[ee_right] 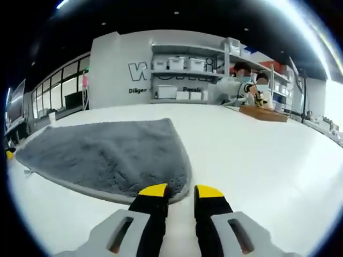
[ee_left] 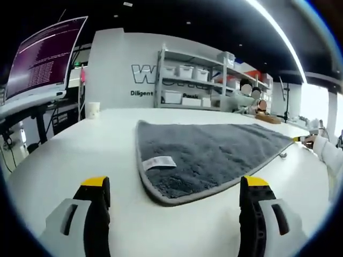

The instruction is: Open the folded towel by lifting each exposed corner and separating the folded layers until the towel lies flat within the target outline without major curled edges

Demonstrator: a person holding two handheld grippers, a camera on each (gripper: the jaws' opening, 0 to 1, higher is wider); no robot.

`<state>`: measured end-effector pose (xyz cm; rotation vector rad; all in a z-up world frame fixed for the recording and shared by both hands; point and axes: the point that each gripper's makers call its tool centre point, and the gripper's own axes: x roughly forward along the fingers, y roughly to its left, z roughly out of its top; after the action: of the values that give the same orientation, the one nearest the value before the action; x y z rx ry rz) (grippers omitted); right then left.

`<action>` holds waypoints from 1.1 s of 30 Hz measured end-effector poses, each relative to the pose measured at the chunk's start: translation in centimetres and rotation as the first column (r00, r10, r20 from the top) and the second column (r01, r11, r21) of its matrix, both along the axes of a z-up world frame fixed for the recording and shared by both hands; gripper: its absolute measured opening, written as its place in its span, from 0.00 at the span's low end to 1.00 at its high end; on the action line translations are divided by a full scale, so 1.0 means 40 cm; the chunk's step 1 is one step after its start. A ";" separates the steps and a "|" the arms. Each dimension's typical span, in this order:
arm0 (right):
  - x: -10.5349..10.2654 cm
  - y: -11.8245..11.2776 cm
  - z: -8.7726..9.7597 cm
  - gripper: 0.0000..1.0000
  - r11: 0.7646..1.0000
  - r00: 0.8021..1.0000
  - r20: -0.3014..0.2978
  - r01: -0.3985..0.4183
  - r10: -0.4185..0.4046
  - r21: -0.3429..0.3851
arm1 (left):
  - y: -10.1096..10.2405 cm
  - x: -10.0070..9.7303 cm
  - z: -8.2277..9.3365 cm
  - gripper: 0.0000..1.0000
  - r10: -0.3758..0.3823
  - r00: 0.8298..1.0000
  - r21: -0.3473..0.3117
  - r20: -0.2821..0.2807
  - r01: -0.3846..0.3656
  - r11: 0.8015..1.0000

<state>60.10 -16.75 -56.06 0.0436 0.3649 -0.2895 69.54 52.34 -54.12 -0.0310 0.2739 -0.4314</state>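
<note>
Towel (ee_left: 209, 152) lies spread on the white table (ee_left: 80, 155), one layer showing, label (ee_left: 159, 163) up; unfolding appears largely complete. Left gripper (ee_left: 174, 187) jaws stand wide apart, empty. Right gripper (ee_right: 181, 191) jaws stand narrowly parted at the towel's near corner, gripping nothing.

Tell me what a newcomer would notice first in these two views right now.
First the grey towel, spread across the white table, with a white label near its rounded near corner in the left gripper view. Next, the left gripper standing wide open just short of that corner, while the right gripper sits nearly closed at the towel's other corner. Behind, shelves of white bins line the wall.
</note>
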 end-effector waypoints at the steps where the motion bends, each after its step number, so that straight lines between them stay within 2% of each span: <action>1: -0.009 -0.008 0.001 0.20 1.000 1.000 0.001 0.012 -0.012 0.006 | 0.000 0.000 0.000 0.99 0.000 1.000 -0.001 0.000 0.000 1.000; 4: -0.044 -0.038 0.010 0.13 0.999 0.999 -0.010 0.046 -0.047 -0.028 | 0.001 0.000 0.000 0.99 0.001 1.000 -0.003 0.000 -0.001 1.000; 8: -0.077 -0.048 0.060 0.22 0.998 0.997 0.049 0.058 -0.057 -0.019 | 0.001 0.000 0.000 0.99 0.001 1.000 -0.003 0.000 -0.001 1.000; 11: -0.076 -0.024 0.114 0.34 0.998 0.995 0.103 0.009 -0.003 -0.056 | 0.001 0.000 0.001 0.99 0.000 1.000 -0.006 0.000 0.000 1.000; 13: -0.070 0.016 0.166 0.41 0.993 0.988 0.139 -0.054 0.069 -0.109 | 0.002 0.000 0.001 0.99 0.001 1.000 -0.005 0.000 -0.001 1.000; 16: -0.059 0.082 0.228 0.48 0.978 0.968 0.183 -0.145 0.171 -0.146 | 0.002 0.000 0.001 0.99 0.001 1.000 -0.005 0.001 -0.001 1.000; 19: -0.050 0.146 0.273 0.55 0.966 0.943 0.222 -0.224 0.248 -0.127 | 0.001 -0.001 0.001 0.99 0.001 1.000 -0.005 0.001 -0.001 1.000; 25: -0.036 0.244 0.308 0.69 0.934 0.917 0.193 -0.323 0.349 -0.156 | -0.001 -0.002 0.003 0.99 -0.004 1.000 -0.004 0.004 0.004 1.000; 27: -0.035 0.254 0.307 0.75 0.930 0.915 0.187 -0.333 0.358 -0.155 | -0.003 -0.003 0.004 0.99 -0.008 1.000 -0.004 0.008 0.008 1.000; 33: -0.033 0.298 0.278 0.86 0.912 0.910 0.114 -0.379 0.398 -0.156 | -0.009 -0.002 0.004 0.99 -0.021 1.000 0.005 0.006 0.021 1.000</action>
<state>58.78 -4.85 -44.94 -0.1366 0.2033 0.0873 69.45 51.99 -53.97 -0.0225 0.2693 -0.4515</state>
